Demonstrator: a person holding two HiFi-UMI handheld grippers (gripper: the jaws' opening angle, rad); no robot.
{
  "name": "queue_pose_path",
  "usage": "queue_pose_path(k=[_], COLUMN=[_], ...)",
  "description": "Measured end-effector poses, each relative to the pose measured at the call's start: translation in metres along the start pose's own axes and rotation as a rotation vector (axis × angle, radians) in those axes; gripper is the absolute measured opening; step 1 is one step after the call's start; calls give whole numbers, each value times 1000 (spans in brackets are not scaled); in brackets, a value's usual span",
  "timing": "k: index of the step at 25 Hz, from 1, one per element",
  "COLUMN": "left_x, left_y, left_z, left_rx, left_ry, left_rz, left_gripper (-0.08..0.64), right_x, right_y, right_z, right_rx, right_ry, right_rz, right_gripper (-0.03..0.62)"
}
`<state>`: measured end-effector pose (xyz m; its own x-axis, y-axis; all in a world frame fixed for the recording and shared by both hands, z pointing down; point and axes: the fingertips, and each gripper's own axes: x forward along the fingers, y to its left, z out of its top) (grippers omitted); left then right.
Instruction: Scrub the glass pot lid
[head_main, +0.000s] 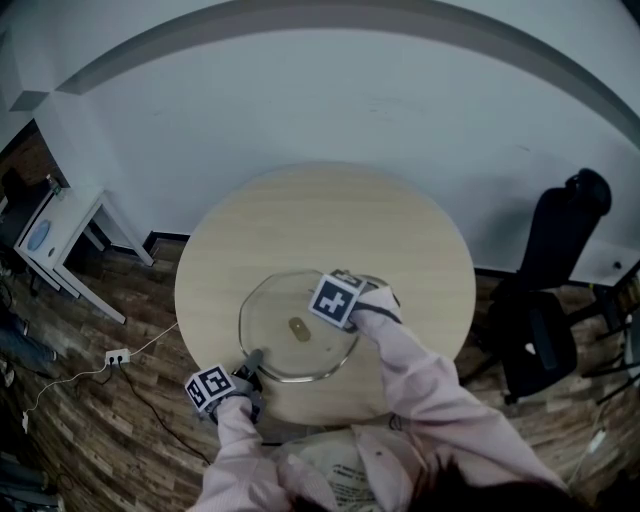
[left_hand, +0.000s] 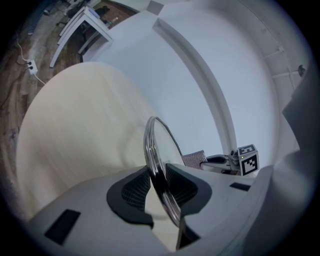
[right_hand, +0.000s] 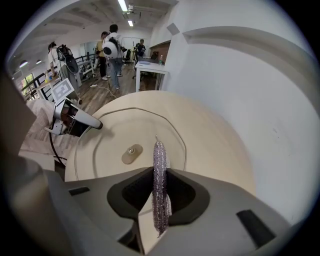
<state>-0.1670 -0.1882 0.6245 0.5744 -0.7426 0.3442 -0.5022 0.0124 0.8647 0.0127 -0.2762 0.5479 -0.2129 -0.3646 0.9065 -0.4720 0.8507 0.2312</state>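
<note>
Pale wooden table (head_main: 420, 250) by a white wall (head_main: 400, 110) bears the glass lid (head_main: 275, 320) at centre, the left gripper (left_hand: 159, 175) pinching its lower-left rim and the right gripper (right_hand: 159, 172), tilted steeply down, clamping a silvery scrubber (right_hand: 159, 190).

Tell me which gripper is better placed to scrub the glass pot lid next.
Right. The right gripper holds a silvery scrubbing cloth over the glass pot lid, while the left gripper is clamped on the lid's rim, likely steadying it.
</note>
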Motion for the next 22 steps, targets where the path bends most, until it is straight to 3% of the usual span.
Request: queue_pose_path(k=[22], left_x=[-1], left_y=[-1], left_z=[-1], left_rx=[17], left_ry=[11], left_rz=[16], left_gripper=[101], right_x=[12], right_y=[24], right_z=[-10], right_rx=[-69], right_ry=[41], right_rz=[4], right_gripper=[86])
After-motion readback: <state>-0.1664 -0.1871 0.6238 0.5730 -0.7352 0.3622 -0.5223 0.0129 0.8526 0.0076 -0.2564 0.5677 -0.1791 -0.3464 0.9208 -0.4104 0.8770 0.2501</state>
